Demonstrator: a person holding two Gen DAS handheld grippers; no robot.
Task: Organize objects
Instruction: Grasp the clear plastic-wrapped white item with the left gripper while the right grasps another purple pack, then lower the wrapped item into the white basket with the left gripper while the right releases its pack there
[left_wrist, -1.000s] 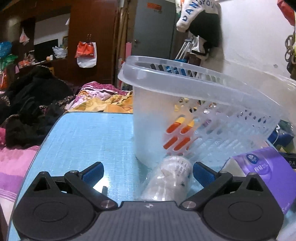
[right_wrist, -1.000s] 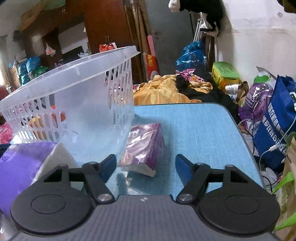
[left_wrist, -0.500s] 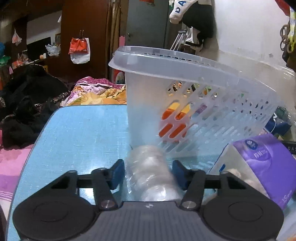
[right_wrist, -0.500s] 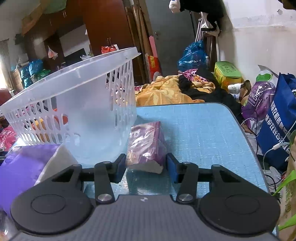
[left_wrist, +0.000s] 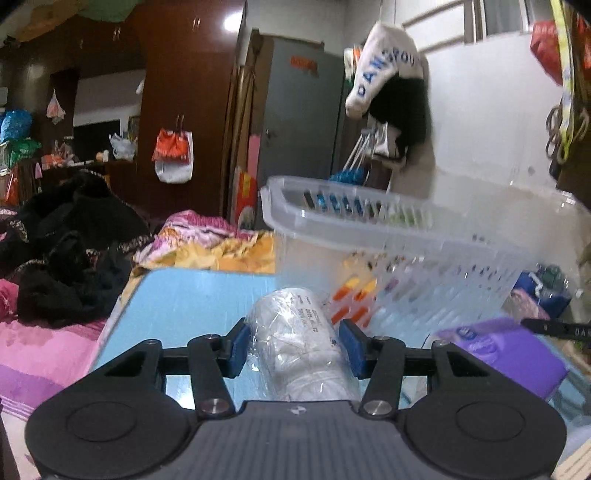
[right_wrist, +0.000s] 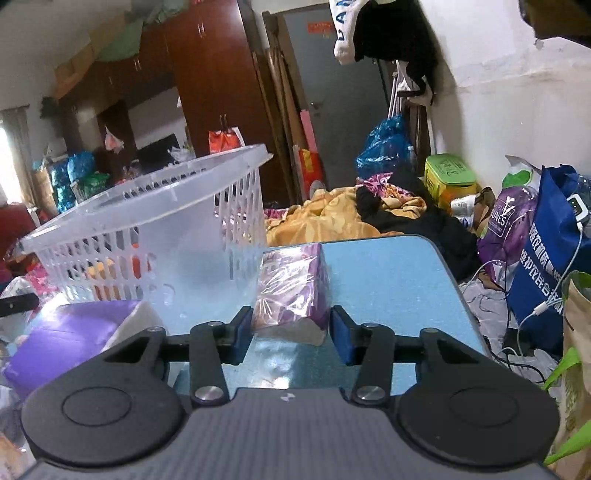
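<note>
A cluttered bedroom surrounds the blue table (left_wrist: 177, 295). The left gripper (left_wrist: 293, 343) clamps a plastic-wrapped white roll (left_wrist: 299, 343); the right gripper (right_wrist: 291, 334) pinches a purple tissue pack (right_wrist: 293, 288). Both seem just lifted, near the clear basket (right_wrist: 155, 229), which apparently already holds some orange items. Nothing held is inside yet.

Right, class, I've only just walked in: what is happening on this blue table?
A person is tidying with a gripper in each hand. The left gripper is clamped on a plastic-wrapped white roll; the right gripper is clamped on a small purple tissue pack. Both point toward the clear plastic basket on the blue table, likely where the items go. A larger purple tissue package lies on the table between them.
</note>
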